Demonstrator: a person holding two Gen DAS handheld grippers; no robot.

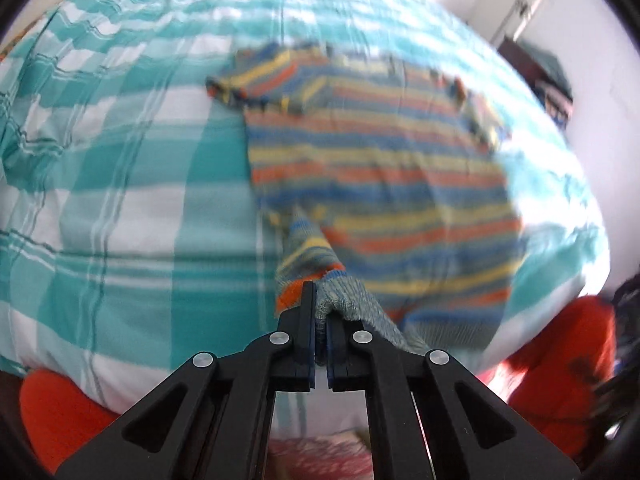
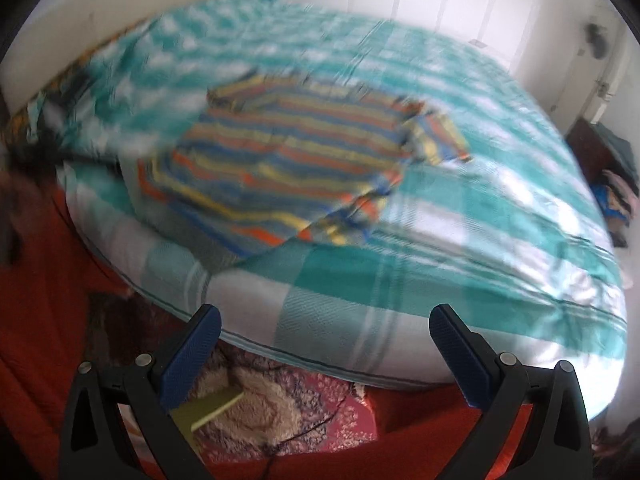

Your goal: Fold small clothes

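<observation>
— Where was your left gripper (image 1: 320,312)?

— You had it clamped on the near hem corner of the striped shirt (image 1: 372,152), which lay spread on the checked bedcover (image 1: 120,200) just ahead of its fingers.

— And your right gripper (image 2: 324,344)?

— Its jaws stood wide apart, holding nothing. The shirt lay well ahead and left of them; the patterned rug (image 2: 280,408) was below.

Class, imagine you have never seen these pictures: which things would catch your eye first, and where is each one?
First, the striped T-shirt, spread flat on the teal-and-white checked bed cover. Next, the left gripper, shut on the shirt's near corner at the bottom of its view. Then the right gripper, jaws wide open and empty, over the bed's near edge above a patterned rug.
</observation>
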